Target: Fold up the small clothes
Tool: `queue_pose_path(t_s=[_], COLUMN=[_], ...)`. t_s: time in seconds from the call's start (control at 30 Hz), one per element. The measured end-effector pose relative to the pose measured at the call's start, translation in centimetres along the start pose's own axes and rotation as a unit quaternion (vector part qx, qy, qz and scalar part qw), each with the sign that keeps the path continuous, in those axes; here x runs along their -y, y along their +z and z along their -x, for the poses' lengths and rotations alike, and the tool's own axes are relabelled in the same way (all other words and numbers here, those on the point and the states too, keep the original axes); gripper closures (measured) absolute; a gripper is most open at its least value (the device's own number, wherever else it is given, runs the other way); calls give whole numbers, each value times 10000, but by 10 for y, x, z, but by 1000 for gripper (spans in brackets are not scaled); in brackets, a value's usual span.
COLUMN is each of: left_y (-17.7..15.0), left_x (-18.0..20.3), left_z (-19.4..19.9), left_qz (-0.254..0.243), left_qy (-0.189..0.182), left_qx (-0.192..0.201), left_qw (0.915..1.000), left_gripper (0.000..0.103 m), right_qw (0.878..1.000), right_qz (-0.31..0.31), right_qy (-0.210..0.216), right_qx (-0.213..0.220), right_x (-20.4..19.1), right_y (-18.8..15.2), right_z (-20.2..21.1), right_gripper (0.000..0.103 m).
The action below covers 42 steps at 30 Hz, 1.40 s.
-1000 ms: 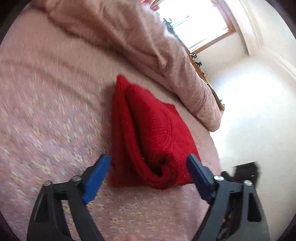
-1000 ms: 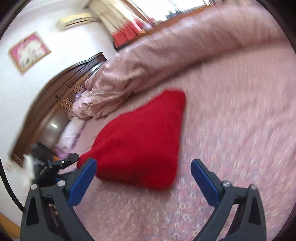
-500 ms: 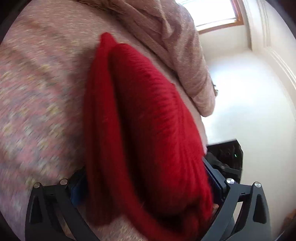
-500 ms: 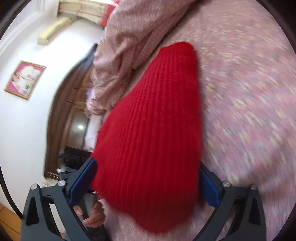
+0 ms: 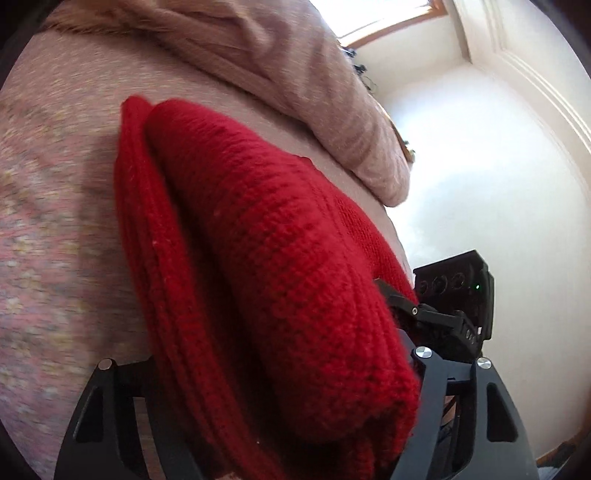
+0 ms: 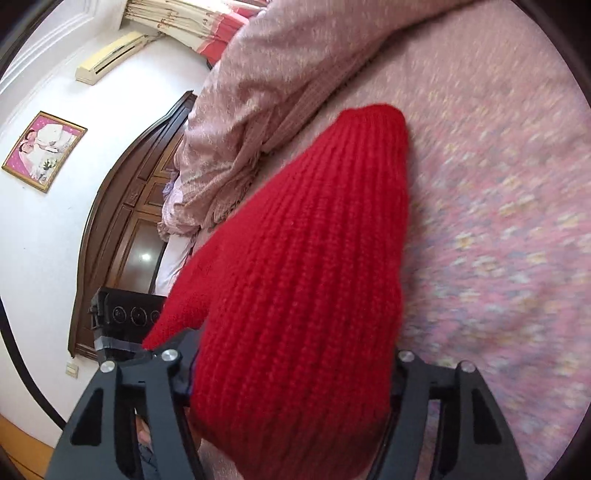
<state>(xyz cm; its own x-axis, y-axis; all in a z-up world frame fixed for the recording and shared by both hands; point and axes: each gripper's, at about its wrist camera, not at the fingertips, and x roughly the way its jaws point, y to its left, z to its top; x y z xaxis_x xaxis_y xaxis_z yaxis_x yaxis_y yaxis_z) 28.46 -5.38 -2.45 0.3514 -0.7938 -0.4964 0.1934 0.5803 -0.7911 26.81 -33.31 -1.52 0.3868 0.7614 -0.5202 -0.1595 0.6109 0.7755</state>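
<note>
A folded red knitted garment (image 5: 266,258) lies on the pink patterned bedspread (image 5: 55,221). It fills the space between the fingers of my left gripper (image 5: 280,398), whose tips are hidden by the wool; the jaws stand wide around the thick fold. The same red knit (image 6: 306,277) sits between the fingers of my right gripper (image 6: 291,384), jaws also spread around its near end. The right gripper shows in the left wrist view (image 5: 454,310), close to the garment's right edge. The left gripper shows in the right wrist view (image 6: 122,325).
A rumpled pink quilt (image 5: 295,74) lies heaped behind the garment; it also shows in the right wrist view (image 6: 277,74). A dark wooden headboard (image 6: 125,221) stands at the left. White walls and a bright window (image 5: 388,18) lie beyond the bed's edge.
Both grippers have moved in from a little way off until the red garment sits between their fingers. The jaws have narrowed against the wool.
</note>
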Motion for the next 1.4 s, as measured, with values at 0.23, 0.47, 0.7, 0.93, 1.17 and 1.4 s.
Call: queue_pose_path(t_s=[0.23, 0.47, 0.7, 0.93, 1.17, 1.4], left_y=[-4, -30, -33, -41, -27, -33], left_x=[54, 69, 60, 59, 59, 103], left_z=[-64, -120, -106, -95, -77, -44], left_qz=[-378, -855, -846, -778, -290, -1347], left_qy=[-191, 48, 79, 224, 679, 1916], left_qx=[-78, 0, -17, 12, 192, 753], left_qw=[9991, 9963, 9964, 9967, 9971, 9693], left_gripper=[34, 30, 26, 19, 13, 11], right_qw=[9985, 9975, 9972, 9970, 9963, 9948], right_qz=[20, -304, -125, -95, -74, 83], right_qy=[-332, -383, -342, -337, -519, -745], right_qx=[424, 506, 647, 684, 686, 696], right_x=[28, 97, 100, 96, 84, 72], right_y=[3, -10, -11, -14, -12, -15], right_z=[76, 119, 112, 108, 105, 122], right_gripper=[34, 34, 29, 27, 14, 10])
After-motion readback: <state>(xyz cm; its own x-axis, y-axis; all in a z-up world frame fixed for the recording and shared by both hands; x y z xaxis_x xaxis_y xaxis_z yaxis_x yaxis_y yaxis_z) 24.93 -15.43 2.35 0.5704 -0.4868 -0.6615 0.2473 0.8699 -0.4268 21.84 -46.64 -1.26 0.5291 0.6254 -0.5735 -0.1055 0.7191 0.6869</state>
